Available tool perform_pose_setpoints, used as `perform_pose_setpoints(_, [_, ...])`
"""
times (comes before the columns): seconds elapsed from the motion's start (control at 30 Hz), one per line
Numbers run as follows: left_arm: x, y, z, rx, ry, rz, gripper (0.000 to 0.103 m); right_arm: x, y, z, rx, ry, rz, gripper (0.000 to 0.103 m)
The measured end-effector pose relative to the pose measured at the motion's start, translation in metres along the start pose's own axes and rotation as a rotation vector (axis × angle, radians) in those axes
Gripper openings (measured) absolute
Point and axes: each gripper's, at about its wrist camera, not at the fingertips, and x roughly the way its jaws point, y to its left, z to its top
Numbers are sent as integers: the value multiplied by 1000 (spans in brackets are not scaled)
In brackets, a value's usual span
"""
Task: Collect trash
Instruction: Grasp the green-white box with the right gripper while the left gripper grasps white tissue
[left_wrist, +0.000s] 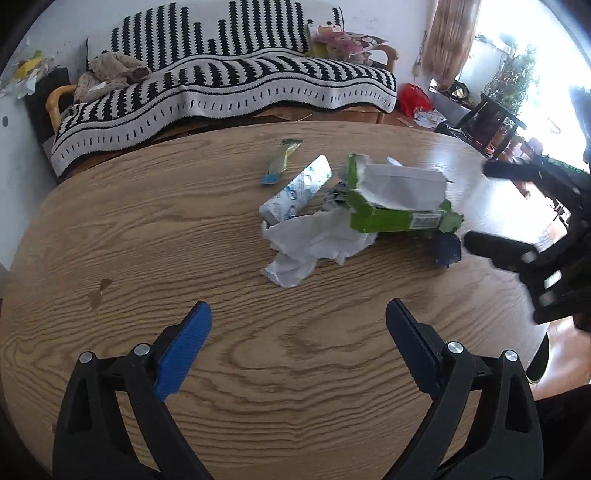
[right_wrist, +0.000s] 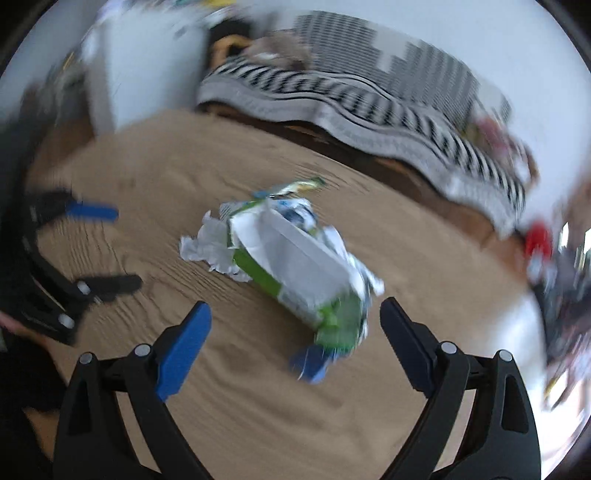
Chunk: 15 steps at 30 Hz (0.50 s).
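Approaching the torn green carton (right_wrist: 295, 280) on the worktop (left_wrist: 147, 236), both jaws apart, empty; next, straddling and clamping it.

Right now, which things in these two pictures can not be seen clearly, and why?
- Right wrist view: motion blur smears the whole picture; print on the green carton is unreadable.
- Left wrist view: the crumpled foil is mostly hidden behind the carton and the white tissue.
- Left wrist view: the dark blue scrap is partly under the carton.
- Left wrist view: the right gripper is cut off by the edge.
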Motion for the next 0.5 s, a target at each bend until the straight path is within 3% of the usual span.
perform_pose_setpoints(0.17, [12, 6, 3, -4, 19, -25, 92, 40, 27, 16, -250, 24, -69, 90])
perform_pose_setpoints(0.3, [21, 9, 3, 18, 35, 1, 92, 76, 41, 13, -421, 56, -158, 88])
perform_pose_setpoints(0.33, [22, 10, 3, 19, 34, 5, 92, 83, 43, 11, -454, 62, -175, 51])
perform_pose_setpoints(0.37, [22, 11, 4, 19, 30, 9, 92, 87, 44, 11, -477, 68, -194, 42])
perform_pose_setpoints(0.43, [22, 13, 6, 12, 21, 14, 92, 71, 39, 8, -451, 20, -207, 38])
perform_pose_setpoints(0.5, [23, 12, 8, 7, 15, -2, 92, 36, 17, 11, -278, -60, -121, 38])
